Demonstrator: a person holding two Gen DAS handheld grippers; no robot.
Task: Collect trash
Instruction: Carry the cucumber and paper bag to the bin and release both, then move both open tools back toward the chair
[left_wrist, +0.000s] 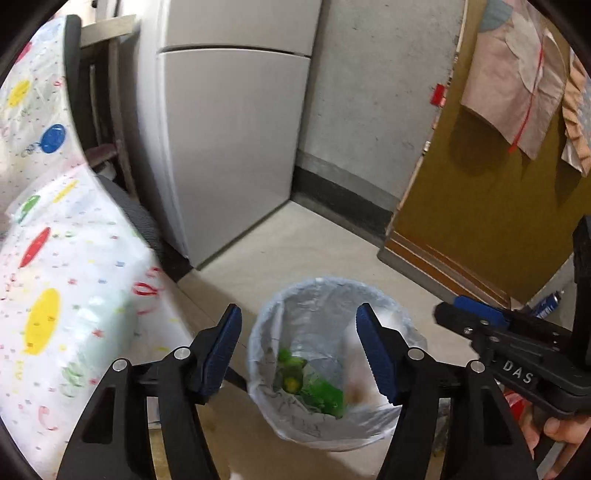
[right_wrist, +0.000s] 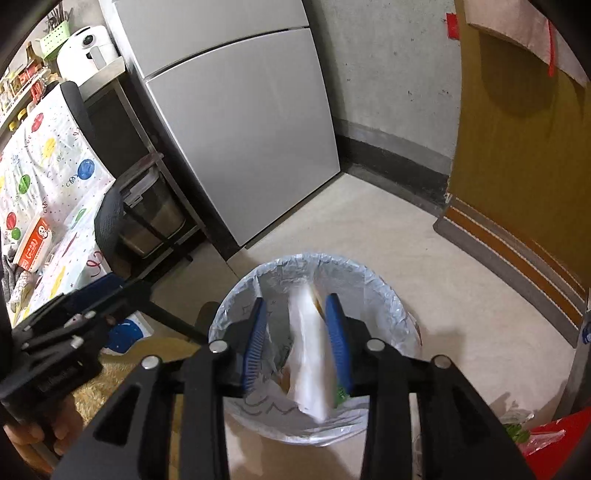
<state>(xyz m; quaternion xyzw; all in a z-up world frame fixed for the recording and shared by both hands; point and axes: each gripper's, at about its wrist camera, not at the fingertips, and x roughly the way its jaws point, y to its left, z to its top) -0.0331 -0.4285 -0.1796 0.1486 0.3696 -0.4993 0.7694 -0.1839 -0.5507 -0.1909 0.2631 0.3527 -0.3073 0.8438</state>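
Observation:
A round trash bin lined with a clear plastic bag (left_wrist: 280, 306) stands on the floor. Green trash (left_wrist: 314, 391) lies in it. My left gripper (left_wrist: 299, 350) is open and empty above the bin. My right gripper (right_wrist: 299, 339) is open over the same bin (right_wrist: 384, 291). A blurred white paper scrap (right_wrist: 308, 362) with a brown edge is between its pads, beside the right pad, and appears to be falling into the bin. The right gripper also shows at the right of the left wrist view (left_wrist: 476, 325).
A grey fridge (left_wrist: 229, 140) stands behind the bin, a yellow door (left_wrist: 491, 192) to the right. A table with a balloon-print cloth (left_wrist: 62, 302) and a black chair (right_wrist: 109, 218) are on the left. A red bag (right_wrist: 554, 439) lies at lower right.

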